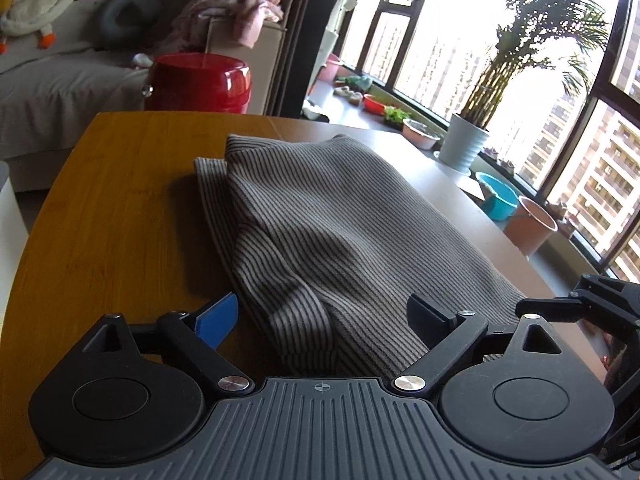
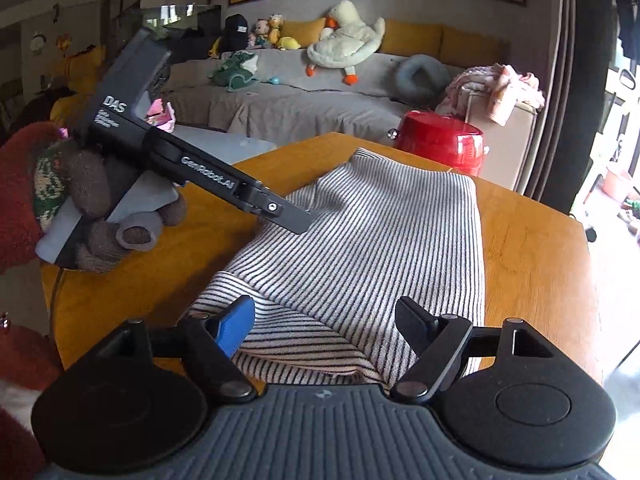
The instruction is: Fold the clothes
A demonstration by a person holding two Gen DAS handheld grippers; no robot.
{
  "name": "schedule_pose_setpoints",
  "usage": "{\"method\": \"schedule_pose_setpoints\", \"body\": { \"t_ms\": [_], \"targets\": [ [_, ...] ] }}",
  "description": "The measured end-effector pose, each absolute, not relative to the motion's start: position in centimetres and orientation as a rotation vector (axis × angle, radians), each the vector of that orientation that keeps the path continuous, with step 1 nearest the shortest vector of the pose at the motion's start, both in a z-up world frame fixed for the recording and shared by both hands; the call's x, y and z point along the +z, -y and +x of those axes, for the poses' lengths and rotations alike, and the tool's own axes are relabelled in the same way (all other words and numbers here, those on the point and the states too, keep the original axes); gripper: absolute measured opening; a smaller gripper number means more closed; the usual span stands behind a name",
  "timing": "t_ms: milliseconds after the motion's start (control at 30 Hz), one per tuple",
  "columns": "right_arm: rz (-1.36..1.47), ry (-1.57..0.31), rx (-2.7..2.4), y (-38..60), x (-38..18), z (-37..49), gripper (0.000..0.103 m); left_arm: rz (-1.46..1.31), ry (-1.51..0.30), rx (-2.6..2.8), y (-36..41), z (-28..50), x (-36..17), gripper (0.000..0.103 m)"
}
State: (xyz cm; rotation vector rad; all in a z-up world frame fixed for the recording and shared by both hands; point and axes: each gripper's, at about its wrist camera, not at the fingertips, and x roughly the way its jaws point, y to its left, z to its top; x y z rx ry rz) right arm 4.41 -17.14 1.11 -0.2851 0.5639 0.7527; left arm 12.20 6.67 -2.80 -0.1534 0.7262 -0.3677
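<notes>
A grey-and-black striped garment [image 1: 320,232] lies folded on the wooden table [image 1: 120,208]. My left gripper [image 1: 324,316] is open, its fingers straddling the garment's near edge just above the cloth. In the right wrist view the same garment [image 2: 380,240] lies across the table [image 2: 532,264]. My right gripper [image 2: 328,320] is open over the garment's near corner, where a layer is folded over. The left gripper [image 2: 296,220] shows there too, held by a gloved hand, its tip at the garment's left edge.
A red stool [image 1: 200,80] and a grey sofa [image 1: 60,80] with a plush goose [image 2: 344,40] stand beyond the table. A potted plant [image 1: 468,144], basins and pots line the window ledge at right. The right gripper's body [image 1: 600,304] is at the right edge.
</notes>
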Motion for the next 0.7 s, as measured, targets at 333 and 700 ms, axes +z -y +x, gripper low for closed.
{"method": "schedule_pose_setpoints", "body": {
  "t_ms": [333,700],
  "targets": [
    [-0.518,-0.525,0.822,14.5,0.0,2.7,0.084,-0.162,-0.737,-0.353,-6.9,12.2,-2.8,0.096],
    [-0.209,-0.698,0.825,15.1,0.4,7.0,0.043,-0.089,-0.676,-0.371,-9.4,8.8,-1.8,0.098]
  ]
}}
